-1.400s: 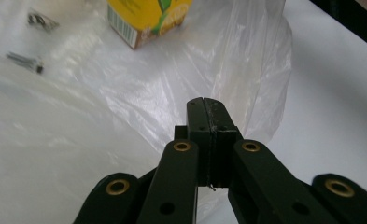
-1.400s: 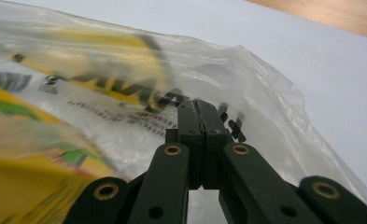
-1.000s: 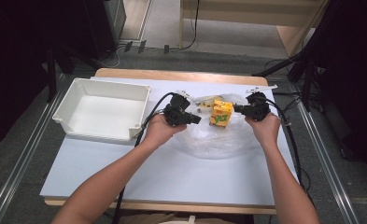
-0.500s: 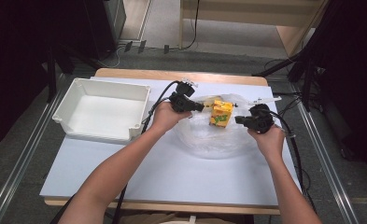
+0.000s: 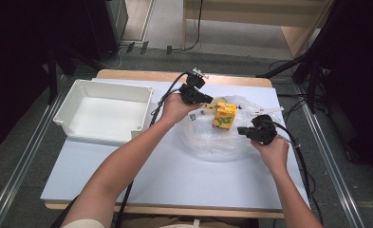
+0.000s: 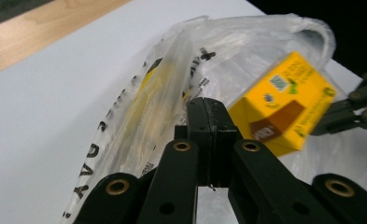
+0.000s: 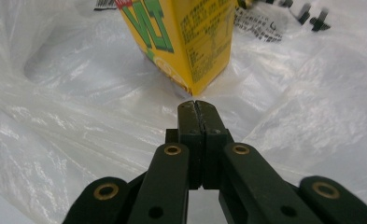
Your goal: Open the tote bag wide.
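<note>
On the white table (image 5: 141, 175), a white plastic bin (image 5: 103, 110) sits at the left and a crumpled clear plastic bag (image 5: 217, 140) lies right of centre, with a yellow drink carton (image 5: 225, 115) standing upright on it. At the bag's far edge the left gripper (image 5: 211, 100), pointing right toward the carton (image 6: 284, 109), has its jaws pressed together, and whether any of the film (image 6: 172, 88) is pinched between them cannot be told. Just right of the carton (image 7: 190, 42), the right gripper (image 5: 241, 130) hovers low over the bag (image 7: 78, 107) with its jaws pressed together on nothing, tips pointing at the carton's base.
</note>
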Available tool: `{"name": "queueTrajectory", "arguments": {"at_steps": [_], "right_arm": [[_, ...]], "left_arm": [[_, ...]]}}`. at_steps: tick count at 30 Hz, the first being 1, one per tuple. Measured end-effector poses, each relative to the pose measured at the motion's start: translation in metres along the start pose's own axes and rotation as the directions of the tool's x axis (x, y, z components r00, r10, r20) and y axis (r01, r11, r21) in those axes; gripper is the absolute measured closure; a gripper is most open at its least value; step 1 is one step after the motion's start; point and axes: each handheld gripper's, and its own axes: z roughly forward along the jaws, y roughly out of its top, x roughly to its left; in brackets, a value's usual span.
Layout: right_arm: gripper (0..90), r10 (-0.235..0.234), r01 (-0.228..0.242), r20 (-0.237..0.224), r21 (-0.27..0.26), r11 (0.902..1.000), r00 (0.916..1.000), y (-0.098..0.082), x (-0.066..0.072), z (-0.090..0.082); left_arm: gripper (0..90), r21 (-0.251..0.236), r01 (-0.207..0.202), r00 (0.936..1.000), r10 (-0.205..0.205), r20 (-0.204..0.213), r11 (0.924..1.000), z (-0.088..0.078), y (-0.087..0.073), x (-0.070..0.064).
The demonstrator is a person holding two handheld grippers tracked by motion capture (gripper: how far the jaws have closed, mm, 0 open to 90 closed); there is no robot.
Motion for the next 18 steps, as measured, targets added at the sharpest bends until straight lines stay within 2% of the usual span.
{"name": "queueTrajectory", "arguments": {"at_steps": [1,4,5,6,9,12,13,17,18], "right_arm": [[90.0,0.004,-0.004,-0.002,0.008,1.0,1.0,-0.002,-0.001,0.002],[90.0,0.003,-0.003,-0.002,0.007,1.0,1.0,-0.006,-0.002,0.005],[90.0,0.002,-0.002,-0.002,0.01,1.0,1.0,-0.007,-0.002,0.007],[90.0,0.002,-0.002,-0.002,0.01,1.0,1.0,-0.007,-0.002,0.007],[90.0,0.011,-0.01,-0.02,0.025,0.9996,0.9998,-0.011,-0.005,0.014],[90.0,-0.006,0.007,-0.009,0.033,0.9994,0.9999,-0.013,-0.005,0.018],[90.0,-0.01,0.01,-0.005,0.035,0.9993,0.9999,-0.014,-0.004,0.019],[90.0,-0.026,0.026,-0.004,0.024,0.9994,0.9997,-0.018,-0.005,0.021],[90.0,-0.015,0.015,0.0,0.027,0.9995,0.9999,-0.02,-0.005,0.022]], "left_arm": [[90.0,0.008,0.008,0.9999,-0.008,-0.006,0.9999,0.01,-0.003,0.004],[90.0,0.009,0.002,0.9999,-0.002,-0.011,1.0,0.019,-0.007,0.008],[90.0,0.006,0.002,1.0,-0.002,-0.01,1.0,0.028,-0.011,0.014],[90.0,0.006,0.002,1.0,-0.002,-0.01,1.0,0.028,-0.011,0.014],[90.0,0.029,0.05,0.9985,-0.049,-0.023,0.9983,0.046,-0.02,0.026],[90.0,0.035,0.062,0.9977,-0.061,-0.029,0.9975,0.052,-0.024,0.029],[90.0,0.044,0.054,0.9975,-0.051,-0.049,0.9976,0.056,-0.026,0.032],[90.0,0.034,0.073,0.9963,-0.071,-0.049,0.9968,0.06,-0.028,0.035],[90.0,0.036,0.071,0.9964,-0.069,-0.05,0.9968,0.06,-0.029,0.036]]}}
